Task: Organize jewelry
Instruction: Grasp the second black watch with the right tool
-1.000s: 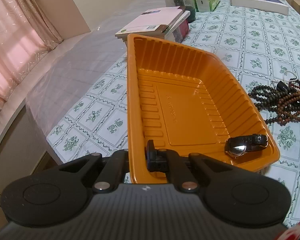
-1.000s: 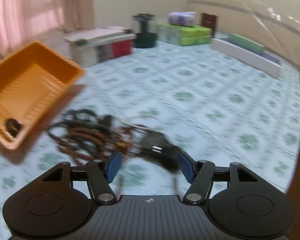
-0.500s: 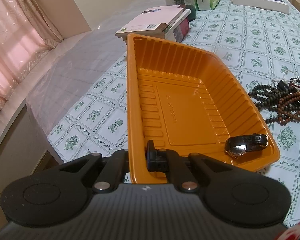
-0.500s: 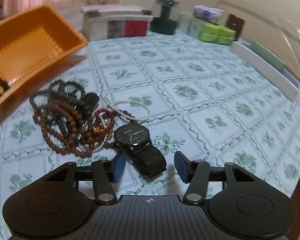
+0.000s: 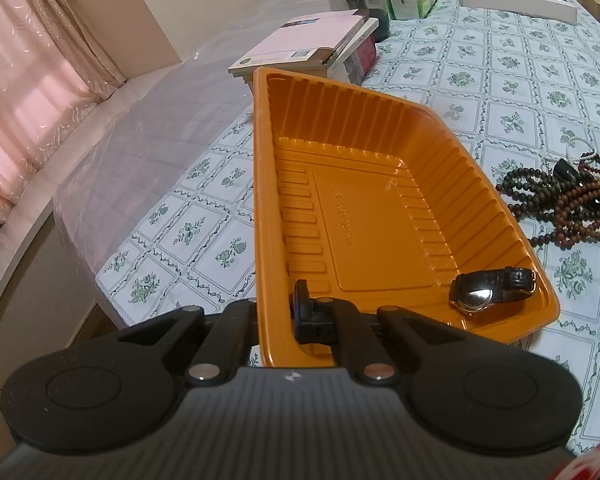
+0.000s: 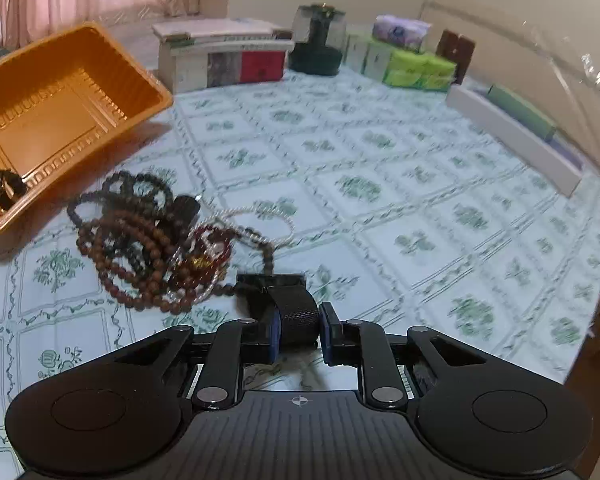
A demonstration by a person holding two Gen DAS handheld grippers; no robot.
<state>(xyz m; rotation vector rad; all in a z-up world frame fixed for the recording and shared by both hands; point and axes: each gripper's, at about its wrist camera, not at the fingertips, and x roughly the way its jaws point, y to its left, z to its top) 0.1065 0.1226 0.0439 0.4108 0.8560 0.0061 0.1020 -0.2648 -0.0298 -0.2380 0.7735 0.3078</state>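
The right gripper [image 6: 299, 330] has just been closing, and a black watch [image 6: 288, 300] now sits between its blue pads [image 6: 275, 334], which meet the mesh strap on both sides; half a second ago the fingers stood wide around the same watch, with its round face up beside the beads. The watch has since tipped onto its edge, so the face reads as a thin dark bar. This looks like the pick-up half of a move toward the orange tray [image 5: 364, 216], with the lift not yet begun.

The left gripper [image 5: 276, 318] is clenched on the tray's near rim, unchanged over the last second, and holds the tray tilted off the counter [image 6: 380, 168]. Another watch [image 5: 490, 292] lies in the tray's lowest corner, its metal back catching light.

Just right of the tray on the counter, the bead heap [image 6: 140, 240] is a tangle of round wooden strands, brown and near-black, with a dark red strand and a thin loop of tiny pale pearls. The strands touch the grasped watch, so one may drag along when it rises.

The tray is thin glossy plastic with ribbed walls and a flat embossed floor. The counter wears a smooth cloth printed in green floral squares.
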